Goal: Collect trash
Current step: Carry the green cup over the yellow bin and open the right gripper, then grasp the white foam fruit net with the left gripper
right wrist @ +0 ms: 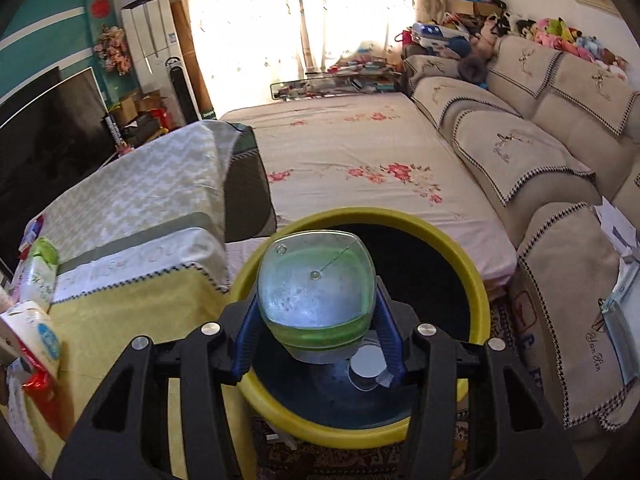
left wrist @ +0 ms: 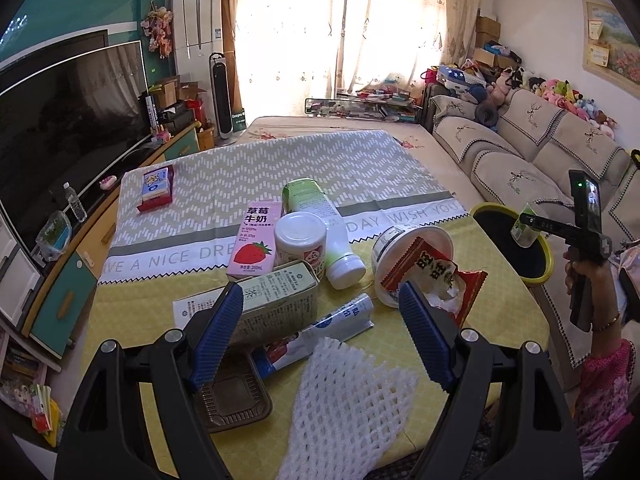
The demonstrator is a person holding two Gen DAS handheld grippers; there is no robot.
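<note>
My right gripper (right wrist: 316,324) is shut on a small green-and-white bottle (right wrist: 316,296), bottom toward the camera, held over the yellow-rimmed bin (right wrist: 476,280); a white round lid (right wrist: 366,364) lies inside the bin. In the left wrist view the bottle (left wrist: 527,230) hangs over the bin (left wrist: 546,272). My left gripper (left wrist: 322,300) is open above the table, its fingers either side of a green carton (left wrist: 276,300) and a blue-white tube (left wrist: 340,320). A pink strawberry milk carton (left wrist: 256,240), white jar (left wrist: 301,240), green-white bottle (left wrist: 324,224), paper cup with a red wrapper (left wrist: 424,268) and white foam net (left wrist: 344,404) lie there.
A red box (left wrist: 157,188) sits at the table's far left. A brown tray (left wrist: 236,400) lies near the front edge. A TV (left wrist: 68,120) and cabinet stand left; a sofa (left wrist: 532,140) and a flowered bed (right wrist: 360,160) are right and behind.
</note>
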